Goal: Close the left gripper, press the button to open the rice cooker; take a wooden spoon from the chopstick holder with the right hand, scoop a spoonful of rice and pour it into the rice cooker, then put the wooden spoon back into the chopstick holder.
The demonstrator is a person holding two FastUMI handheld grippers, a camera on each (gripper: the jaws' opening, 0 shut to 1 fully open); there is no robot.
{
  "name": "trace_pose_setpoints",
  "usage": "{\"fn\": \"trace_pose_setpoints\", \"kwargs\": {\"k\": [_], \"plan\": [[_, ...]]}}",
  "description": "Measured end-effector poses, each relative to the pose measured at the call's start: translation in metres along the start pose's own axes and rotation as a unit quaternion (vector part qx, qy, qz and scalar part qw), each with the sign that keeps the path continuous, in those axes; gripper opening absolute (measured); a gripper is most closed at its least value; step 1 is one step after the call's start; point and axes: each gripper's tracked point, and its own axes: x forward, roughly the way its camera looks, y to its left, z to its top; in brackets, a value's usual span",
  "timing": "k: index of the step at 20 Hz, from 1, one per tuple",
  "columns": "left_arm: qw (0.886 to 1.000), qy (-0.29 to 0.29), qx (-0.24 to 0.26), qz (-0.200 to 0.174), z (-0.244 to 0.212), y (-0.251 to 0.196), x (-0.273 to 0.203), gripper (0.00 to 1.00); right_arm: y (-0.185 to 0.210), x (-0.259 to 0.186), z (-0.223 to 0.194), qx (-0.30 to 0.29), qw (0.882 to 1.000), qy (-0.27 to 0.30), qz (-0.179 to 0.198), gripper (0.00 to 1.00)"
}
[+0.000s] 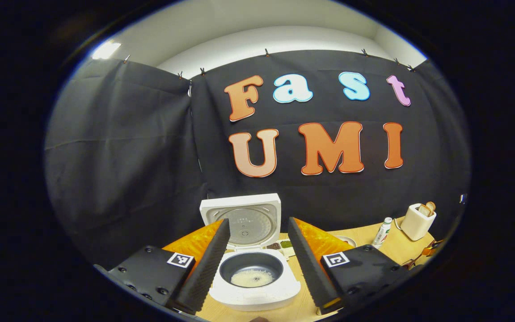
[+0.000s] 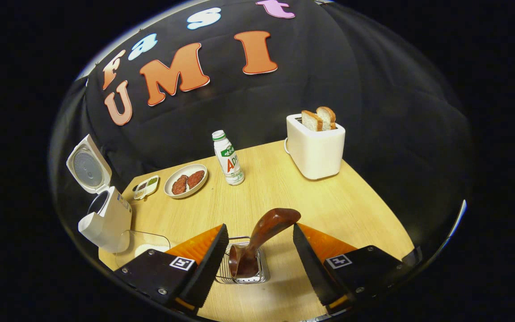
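My wooden table [image 2: 329,201] carries everything, and the biggest thing on it is the rice cooker [image 1: 257,293], lid [image 1: 242,219] standing upright and open. Through my left gripper view I look straight down into its dark pot, where a thin patch of rice [image 1: 252,278] lies on the bottom; my right gripper view gives me that same cooker from the side at the table's left edge, with the pot's inside hidden. My left gripper [image 1: 257,264] hangs over the cooker with its fingers spread wide, holding nothing.

One white toaster [image 2: 315,150] stands at the back with two slices of bread [image 2: 319,118] upright in it. One bottle [image 2: 227,158] stands near it; its label's writing I cannot make out fully. One plate [image 2: 186,181] holds two dark red pieces, beside a small divided dish [image 2: 145,187].

My right gripper [image 2: 259,264] is open too, fingers either side of the wire chopstick holder [image 2: 242,268]. One wooden spoon [image 2: 259,239] stands in it, handle leaning up, untouched by either finger.
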Motion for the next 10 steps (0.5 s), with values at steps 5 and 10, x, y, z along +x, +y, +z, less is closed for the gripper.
{"fn": "trace_pose_setpoints", "kwargs": {"k": [5, 10], "plan": [[1.000, 0.010, 0.005, 0.002, -0.012, -0.018, -0.022, 0.91, -0.001, 0.013, -0.006, 0.025, 0.999, -0.010, 0.024, 0.69], [1.000, 0.026, 0.005, 0.008, -0.019, -0.030, -0.034, 0.91, 0.006, 0.024, -0.017, 0.032, 0.998, -0.022, 0.052, 0.44]]}}
